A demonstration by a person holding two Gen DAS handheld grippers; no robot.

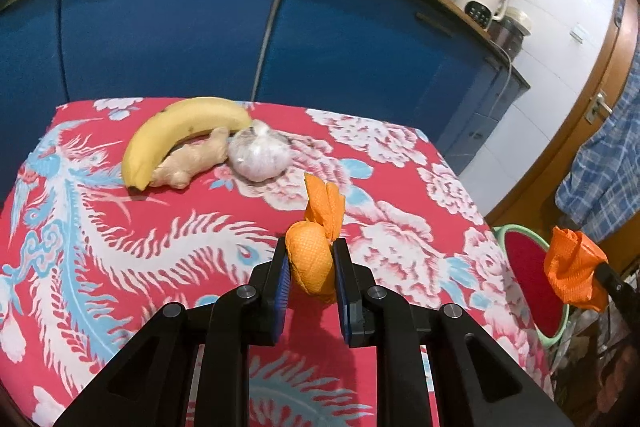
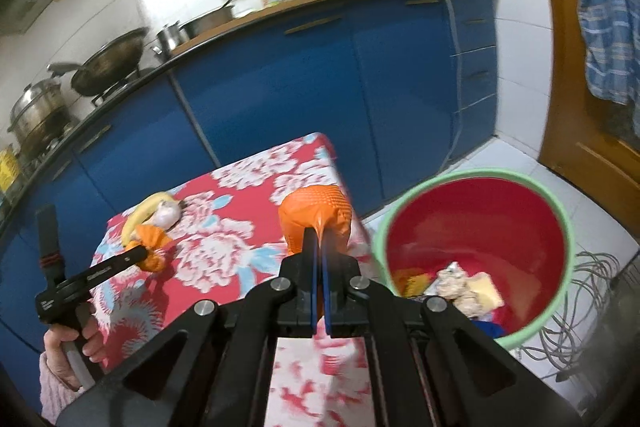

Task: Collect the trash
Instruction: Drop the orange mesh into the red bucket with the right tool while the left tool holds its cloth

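On the red cloth (image 1: 100, 211), a banana (image 1: 180, 127), ginger (image 1: 192, 159) and a tied clear bag (image 1: 260, 155) lie touching at the far left. Nearer, the left gripper (image 1: 310, 263) is clamped on an orange wad (image 1: 312, 259) just above the cloth. To the right, the right gripper (image 2: 320, 247) pinches another orange wad (image 2: 316, 215) at the cloth's edge, beside the red bin (image 2: 472, 211) holding scraps.

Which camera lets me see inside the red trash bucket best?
The right wrist view: the bucket opens toward the camera, so the trash at its bottom shows. The left wrist view catches only part of its green rim and red inside at the table's edge.
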